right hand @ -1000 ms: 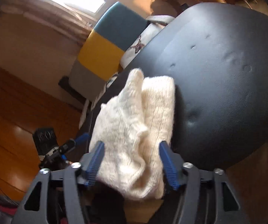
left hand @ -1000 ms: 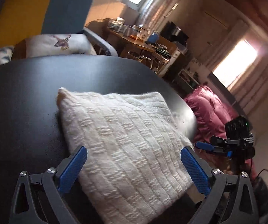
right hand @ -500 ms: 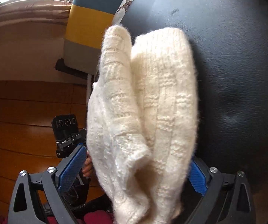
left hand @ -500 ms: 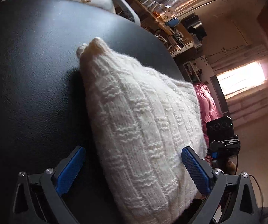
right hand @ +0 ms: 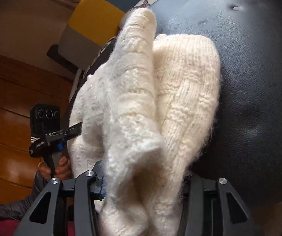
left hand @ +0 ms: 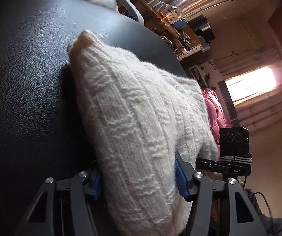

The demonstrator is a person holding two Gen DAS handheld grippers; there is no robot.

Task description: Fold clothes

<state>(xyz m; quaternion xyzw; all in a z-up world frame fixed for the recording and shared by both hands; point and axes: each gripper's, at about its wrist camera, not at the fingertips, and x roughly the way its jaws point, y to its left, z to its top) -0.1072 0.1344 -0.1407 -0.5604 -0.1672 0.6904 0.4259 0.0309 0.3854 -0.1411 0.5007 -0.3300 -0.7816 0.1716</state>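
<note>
Left wrist view: left gripper [left hand: 139, 179] clamped on folded cream sweater [left hand: 133, 118]; right gripper [right hand: 142, 184] likewise clamped. Bare black leather surface [left hand: 27, 78] left and far.

Quick count from both wrist cams

One cream knit sweater [left hand: 133, 129] between the jaws, two grippers: left gripper [left hand: 139, 182], right gripper [right hand: 142, 184].

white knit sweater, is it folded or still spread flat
Folded: the white knit sweater is doubled into thick layers, bunched between both grippers on the black leather surface.
</note>
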